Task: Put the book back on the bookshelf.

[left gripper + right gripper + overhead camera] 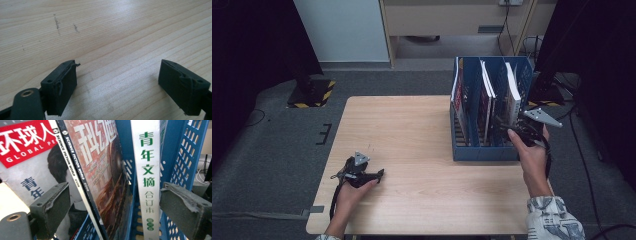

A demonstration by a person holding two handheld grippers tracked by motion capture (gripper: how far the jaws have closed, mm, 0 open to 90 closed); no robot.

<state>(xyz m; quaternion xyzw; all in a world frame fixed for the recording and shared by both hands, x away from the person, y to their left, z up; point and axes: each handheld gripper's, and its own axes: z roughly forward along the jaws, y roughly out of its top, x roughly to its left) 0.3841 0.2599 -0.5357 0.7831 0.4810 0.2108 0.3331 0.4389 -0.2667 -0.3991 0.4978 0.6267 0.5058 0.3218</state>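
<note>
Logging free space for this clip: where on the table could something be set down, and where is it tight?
The bare wooden table is free from its left edge to the blue file rack, above the left hand-held gripper. The near strip between the two forearms is also free. It is crowded at the right: the right hand-held gripper is at the rack's magazines.

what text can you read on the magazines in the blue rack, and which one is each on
"环球人" and "GLOBAL PE", cut off: red banner of the left magazine
"青年": same cover, lower down
"SCIENCE FICTION WORLD": two thin spines
"科幻世", cut off: science fiction magazine cover
"青年文摘" and "合订本": white spine between the open right tongs
Small print on the spines: too small to read
</note>
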